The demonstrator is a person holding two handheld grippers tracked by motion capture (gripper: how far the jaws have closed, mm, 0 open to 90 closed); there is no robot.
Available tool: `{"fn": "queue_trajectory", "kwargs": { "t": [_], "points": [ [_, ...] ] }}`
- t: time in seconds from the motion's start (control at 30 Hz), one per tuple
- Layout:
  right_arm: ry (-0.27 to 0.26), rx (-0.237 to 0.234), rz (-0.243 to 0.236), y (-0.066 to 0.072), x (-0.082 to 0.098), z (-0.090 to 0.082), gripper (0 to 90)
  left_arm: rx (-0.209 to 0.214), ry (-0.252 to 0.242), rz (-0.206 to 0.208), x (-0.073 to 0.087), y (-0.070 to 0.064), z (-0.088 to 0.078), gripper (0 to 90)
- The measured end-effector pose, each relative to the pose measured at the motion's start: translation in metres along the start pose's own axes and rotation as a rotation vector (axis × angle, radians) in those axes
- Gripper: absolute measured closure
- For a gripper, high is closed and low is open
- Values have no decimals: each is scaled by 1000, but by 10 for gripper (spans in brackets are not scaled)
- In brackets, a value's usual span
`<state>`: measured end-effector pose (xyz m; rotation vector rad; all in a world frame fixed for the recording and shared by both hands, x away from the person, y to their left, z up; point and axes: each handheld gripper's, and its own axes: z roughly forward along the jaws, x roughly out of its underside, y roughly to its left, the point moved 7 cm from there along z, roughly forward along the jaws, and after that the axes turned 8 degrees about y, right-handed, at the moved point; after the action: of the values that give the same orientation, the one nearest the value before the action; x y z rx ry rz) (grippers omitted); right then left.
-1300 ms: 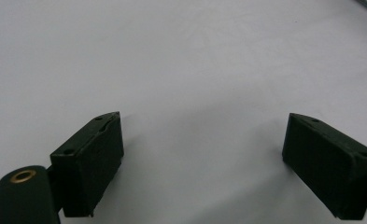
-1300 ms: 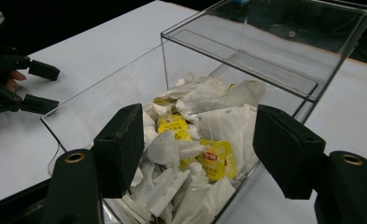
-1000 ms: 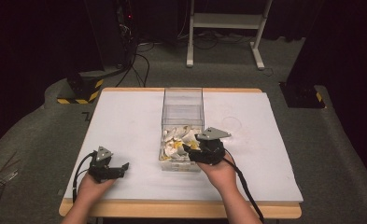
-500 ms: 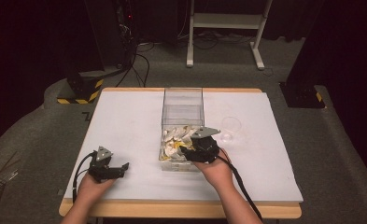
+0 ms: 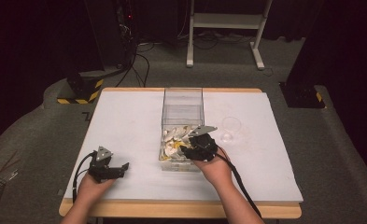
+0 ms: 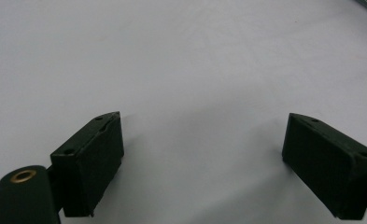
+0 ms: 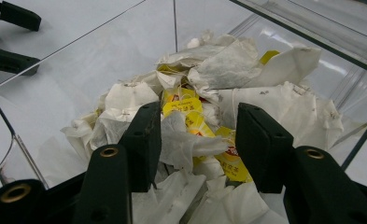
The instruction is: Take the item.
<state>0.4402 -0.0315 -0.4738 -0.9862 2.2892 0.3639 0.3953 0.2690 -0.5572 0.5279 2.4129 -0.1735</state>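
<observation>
From the high view I see a white table (image 5: 125, 121) with a clear plastic box (image 5: 183, 100) standing near its middle, long side running away from me; the near end of the box holds a heap of white tea bags (image 5: 174, 142) with yellow tags, and the far end looks bare. My right gripper (image 5: 190, 148) reaches over the box's near right wall and sits on the heap; my right hand (image 5: 214, 167) is behind it, its cable trailing toward the table's near edge. My left gripper (image 5: 120, 167) rests on the table well to the left of the box, held by my left hand (image 5: 90, 186). A small clear lid or dish (image 5: 230, 125) lies just to the right of the box; I cannot tell which it is.

In the left gripper view, the left gripper (image 6: 202, 140) has its jaws spread wide over the bare white table (image 6: 181, 56); nothing sits between them.

In the right gripper view, the right gripper (image 7: 197, 135) has its jaws partly apart, down among the tea bags (image 7: 246, 70); a crumpled white bag and a yellow tag (image 7: 186, 105) lie between them, and I cannot tell if the jaws press on the bag; the clear plastic box (image 7: 78, 70) walls rise around the heap.
</observation>
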Motion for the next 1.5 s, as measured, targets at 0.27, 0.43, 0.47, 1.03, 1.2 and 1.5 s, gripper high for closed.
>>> {"fn": "queue_trajectory", "kwargs": {
  "t": [0.27, 0.43, 0.47, 1.03, 1.2, 1.5],
  "points": [
    [34, -15, 12, -2, 2, 0, 590, 0, -2, -3, 0, 0, 0, 129],
    [46, -31, 20, -2, 3, -1, 635, 0, -3, -4, 0, 0, 0, 129],
    [48, -36, 22, -2, 3, -1, 643, -1, -3, -3, 0, 0, 0, 129],
    [49, -42, 13, 2, 5, -2, 874, 0, -3, -4, 0, 0, 0, 129],
    [35, -37, 4, 2, 6, -3, 897, 0, -3, -4, 0, 0, 0, 129],
    [-25, -30, 1, 2, 8, -8, 900, 0, -2, -3, 0, 0, 0, 129]
  ]
}}
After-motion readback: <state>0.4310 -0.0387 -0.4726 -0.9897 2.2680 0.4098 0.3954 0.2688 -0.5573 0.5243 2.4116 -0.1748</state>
